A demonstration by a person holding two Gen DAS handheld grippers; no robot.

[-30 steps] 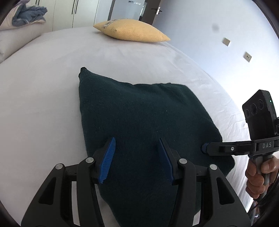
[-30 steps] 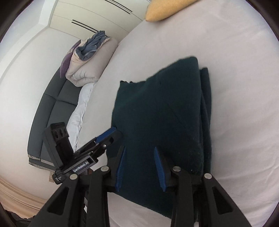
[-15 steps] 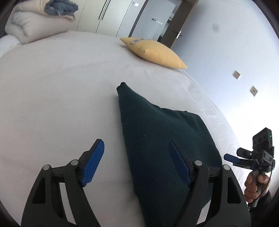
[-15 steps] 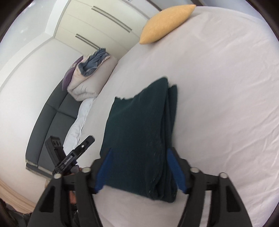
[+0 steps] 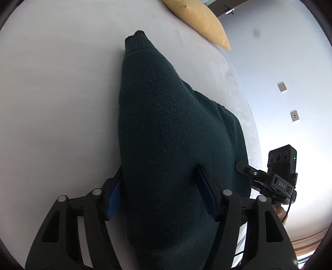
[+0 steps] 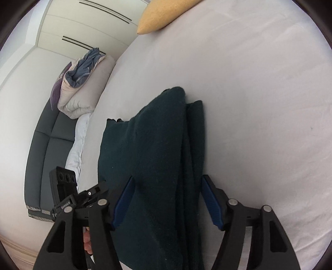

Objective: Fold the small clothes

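**Both grippers closing around the near end of the folded sweater**

A white bed point(image 6: 259, 87) is filling both views, with a yellow pillow point(image 5: 199, 18) lying at its far end, a rolled duvet point(image 6: 83, 91) sitting on a grey sofa point(image 6: 43, 157) beside it, and cupboards lining the wall behind. The dark green sweater point(image 5: 166, 133) is lying folded on the sheet, its stacked edges showing along the right side in the right wrist view.

You are holding the left gripper point(image 5: 164, 195) astride the sweater's near left edge. Its jaws have just been closing, standing about half open with the knit bulging between the blue pads.

You are holding the right gripper point(image 6: 168, 199) over the near right edge. Its jaws have likewise been closing, about half open, with the folded layers between them; whether either pair is pressing the cloth cannot be told.
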